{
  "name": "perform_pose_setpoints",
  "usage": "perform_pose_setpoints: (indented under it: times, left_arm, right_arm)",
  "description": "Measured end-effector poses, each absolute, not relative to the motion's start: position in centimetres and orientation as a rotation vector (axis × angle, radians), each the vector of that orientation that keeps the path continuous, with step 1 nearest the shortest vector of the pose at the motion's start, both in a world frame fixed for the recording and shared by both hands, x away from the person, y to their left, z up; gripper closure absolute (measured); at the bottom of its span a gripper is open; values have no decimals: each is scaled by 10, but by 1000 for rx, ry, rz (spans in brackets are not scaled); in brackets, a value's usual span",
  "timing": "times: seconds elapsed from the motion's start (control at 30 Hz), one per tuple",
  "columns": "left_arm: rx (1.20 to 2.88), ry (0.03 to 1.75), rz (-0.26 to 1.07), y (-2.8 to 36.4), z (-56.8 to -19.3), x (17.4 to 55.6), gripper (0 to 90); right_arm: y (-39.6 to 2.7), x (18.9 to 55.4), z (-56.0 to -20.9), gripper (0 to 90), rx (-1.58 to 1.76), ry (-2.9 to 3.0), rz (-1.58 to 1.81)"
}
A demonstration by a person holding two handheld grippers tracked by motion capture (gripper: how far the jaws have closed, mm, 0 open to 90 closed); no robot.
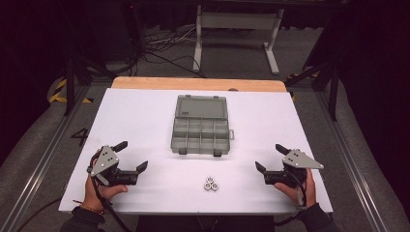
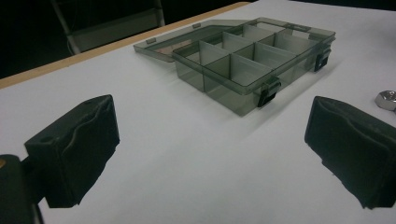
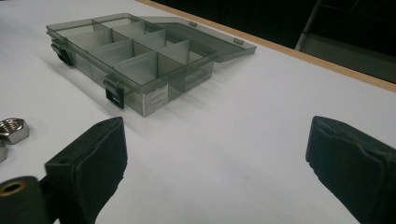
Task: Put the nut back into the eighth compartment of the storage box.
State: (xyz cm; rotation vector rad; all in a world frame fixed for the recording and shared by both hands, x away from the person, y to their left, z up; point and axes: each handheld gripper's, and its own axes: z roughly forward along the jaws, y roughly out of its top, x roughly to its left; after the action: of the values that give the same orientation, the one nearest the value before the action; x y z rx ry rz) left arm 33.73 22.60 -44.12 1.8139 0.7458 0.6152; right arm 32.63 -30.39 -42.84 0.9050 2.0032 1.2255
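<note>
A grey see-through compartment box [image 1: 200,133] lies in the middle of the white table, its lid folded back flat behind it and its compartments bare. It also appears in the left gripper view [image 2: 252,60] and in the right gripper view [image 3: 130,60]. Three steel hex nuts [image 1: 211,184] sit in a cluster near the front edge, between the hands; one nut [image 3: 13,129] is at the left edge of the right gripper view. My left gripper [image 1: 131,155] rests at the front left, open and holding nothing. At the front right my right gripper [image 1: 270,157] is open too.
The white table top [image 1: 145,121] has a wooden strip [image 1: 198,83] along its far edge. Beyond it are a white metal stand [image 1: 237,29] and cables on the floor. Aluminium rails [image 1: 38,159] run along both sides of the table.
</note>
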Motion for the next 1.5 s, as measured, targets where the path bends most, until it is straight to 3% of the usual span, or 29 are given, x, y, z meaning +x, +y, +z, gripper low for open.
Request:
perform_pose_setpoints:
  times: [0.37, 0.83, 1.3, 1.5]
  left_arm:
    - [1846, 747, 616, 222, -445, 341, 39]
    - [1863, 722, 628, 221, -444, 335, 11]
    - [1850, 715, 644, 221, -444, 333, 12]
    - [1850, 709, 640, 222, -444, 333, 12]
  right_arm:
    - [-299, 324, -421, 69, 900, 2107, 1209]
    - [-246, 322, -395, 78, 684, 2520, 1066]
    - [-171, 335, -401, 232, 576, 2857, 635]
    - [-150, 337, -406, 341, 518, 2937, 533]
